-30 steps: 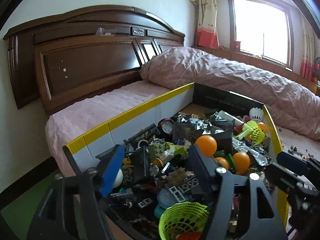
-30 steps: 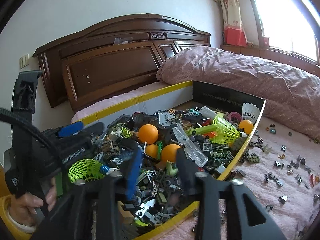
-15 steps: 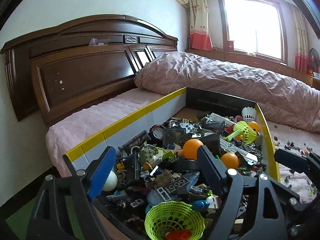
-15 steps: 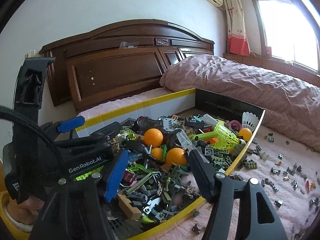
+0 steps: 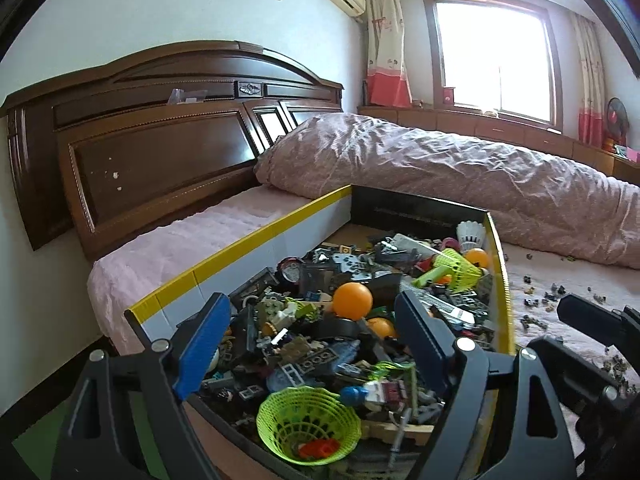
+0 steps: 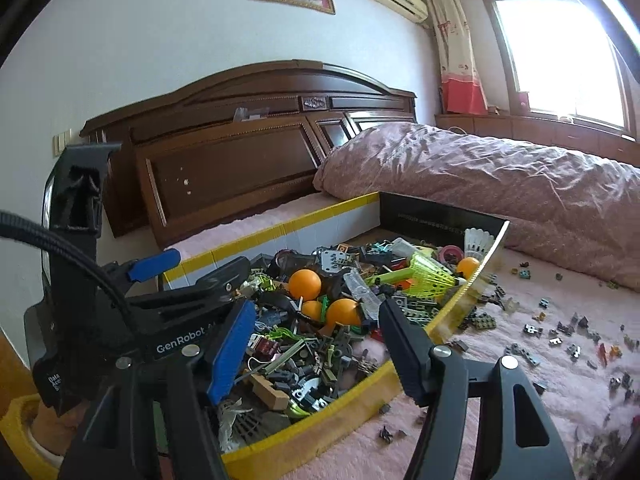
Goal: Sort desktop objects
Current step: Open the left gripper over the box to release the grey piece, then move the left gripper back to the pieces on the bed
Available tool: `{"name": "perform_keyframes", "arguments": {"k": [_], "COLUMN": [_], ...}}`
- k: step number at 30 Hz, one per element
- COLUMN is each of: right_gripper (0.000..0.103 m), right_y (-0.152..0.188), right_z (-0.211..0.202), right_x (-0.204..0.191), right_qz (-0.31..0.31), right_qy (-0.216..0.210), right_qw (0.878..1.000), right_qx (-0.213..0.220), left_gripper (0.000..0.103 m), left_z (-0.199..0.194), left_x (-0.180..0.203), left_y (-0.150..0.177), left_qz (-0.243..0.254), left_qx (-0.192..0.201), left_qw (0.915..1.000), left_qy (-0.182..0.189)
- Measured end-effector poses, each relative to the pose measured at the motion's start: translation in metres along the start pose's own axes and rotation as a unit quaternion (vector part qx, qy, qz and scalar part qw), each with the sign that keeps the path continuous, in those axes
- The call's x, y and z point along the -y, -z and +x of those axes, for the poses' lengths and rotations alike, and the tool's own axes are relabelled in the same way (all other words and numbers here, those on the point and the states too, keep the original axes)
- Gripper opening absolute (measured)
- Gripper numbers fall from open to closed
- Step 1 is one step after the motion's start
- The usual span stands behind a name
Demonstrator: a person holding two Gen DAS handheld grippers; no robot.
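A long box with a yellow rim [image 5: 240, 256] [image 6: 340, 404] lies on the bed, heaped with small toy bricks and parts. Orange balls [image 5: 352, 295] [image 6: 305, 284], green shuttlecocks [image 5: 308, 420] [image 6: 430, 274] and a white shuttlecock [image 5: 472, 234] [image 6: 480, 240] rest on the heap. My left gripper [image 5: 310, 298] hovers over the box's near end, open, with nothing between its fingers. My right gripper [image 6: 316, 306] hangs open and empty above the near right rim. In the right wrist view the left gripper [image 6: 212, 260] shows on the left.
Small bricks [image 6: 560, 328] [image 5: 540, 304] lie scattered over the pink sheet right of the box. A rumpled quilt [image 5: 440, 172] runs behind it, and a dark wooden headboard [image 5: 160, 160] stands at the left. A hand in a yellow cuff [image 6: 52, 428] holds the left tool.
Both grippers have drawn back and risen from the heap, so more of the room shows. Both jaws have spread wider, the right one most. Nothing was picked up.
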State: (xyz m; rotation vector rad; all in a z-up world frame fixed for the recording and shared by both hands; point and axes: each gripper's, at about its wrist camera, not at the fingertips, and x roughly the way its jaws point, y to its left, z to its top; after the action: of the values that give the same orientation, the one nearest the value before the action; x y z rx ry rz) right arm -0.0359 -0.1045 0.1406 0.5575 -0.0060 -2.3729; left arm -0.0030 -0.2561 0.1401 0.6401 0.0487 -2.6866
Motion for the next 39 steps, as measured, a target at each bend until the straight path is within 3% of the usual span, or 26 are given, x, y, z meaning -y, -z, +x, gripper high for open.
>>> {"name": "perform_keyframes", "arguments": {"k": [13, 24, 31, 37, 39], "right_gripper": [0.066, 0.066, 0.066, 0.067, 0.074], "right_y": [0.017, 0.058, 0.09, 0.122, 0.131], "right_z": [-0.057, -0.121, -0.164, -0.208, -0.22], "right_x": [0.026, 0.059, 0.101, 0.124, 0.127], "right_qz": [0.039, 0.071, 0.124, 0.146, 0.146], "right_qy": [0.031, 0.091, 0.146, 0.21, 0.23], "right_qw": [0.999, 0.993, 0.981, 0.966, 0.962], "right_qx": [0.016, 0.018, 0.015, 0.028, 0.033], "left_gripper": [0.086, 0.086, 0.086, 0.086, 0.086], "left_z": [-0.036, -0.059, -0.075, -0.084, -0.082], "left_x": [0.034, 0.081, 0.121, 0.147, 0.156], "left_y": [0.008, 0.035, 0.058, 0.088, 0.1], "left_qz": [0.018, 0.021, 0.039, 0.037, 0.038], "left_qx": [0.001, -0.035, -0.053, -0.079, -0.096], "left_qw": [0.9993, 0.9945, 0.9875, 0.9763, 0.9721], "left_qy": [0.033, 0.096, 0.144, 0.198, 0.211]}}
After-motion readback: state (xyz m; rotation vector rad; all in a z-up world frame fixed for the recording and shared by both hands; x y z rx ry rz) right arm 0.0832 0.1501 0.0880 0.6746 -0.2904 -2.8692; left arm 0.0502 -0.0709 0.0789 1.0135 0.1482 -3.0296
